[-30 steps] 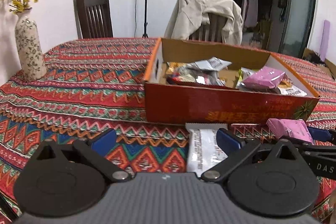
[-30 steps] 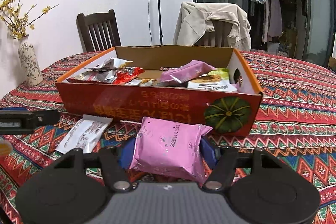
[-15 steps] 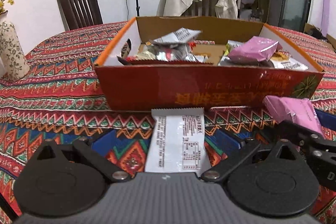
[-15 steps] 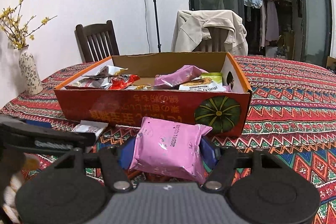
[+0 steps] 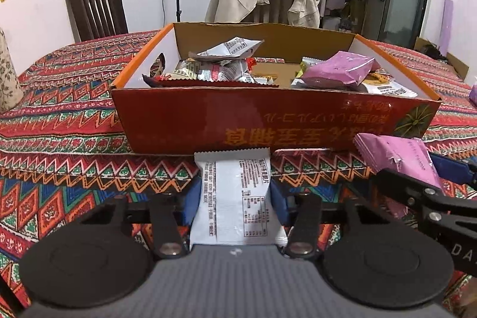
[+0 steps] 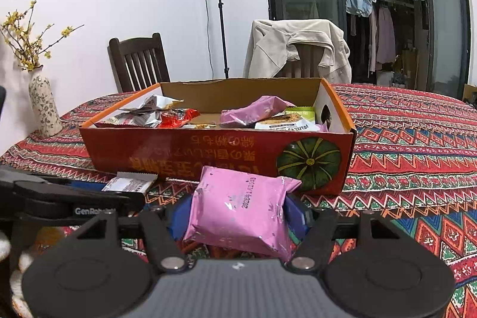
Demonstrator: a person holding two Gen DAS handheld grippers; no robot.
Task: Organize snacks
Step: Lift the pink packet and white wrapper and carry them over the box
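Left tool [image 5: 235,198] closing on the white packet [image 5: 237,198], which lies flat on the counter [image 5: 74,157] between its jaws, long axis pointing straight ahead at the box [image 5: 268,124]; right tool [image 6: 237,216] holds the pink packet [image 6: 241,213], jaws half wide; box just ahead of both tools, left one nearer its middle; next move likely lift up and forward over the near wall.

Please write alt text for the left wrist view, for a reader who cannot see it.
The left gripper is closing around a white snack packet lying on a patterned tablecloth, before an orange cardboard box of snacks.
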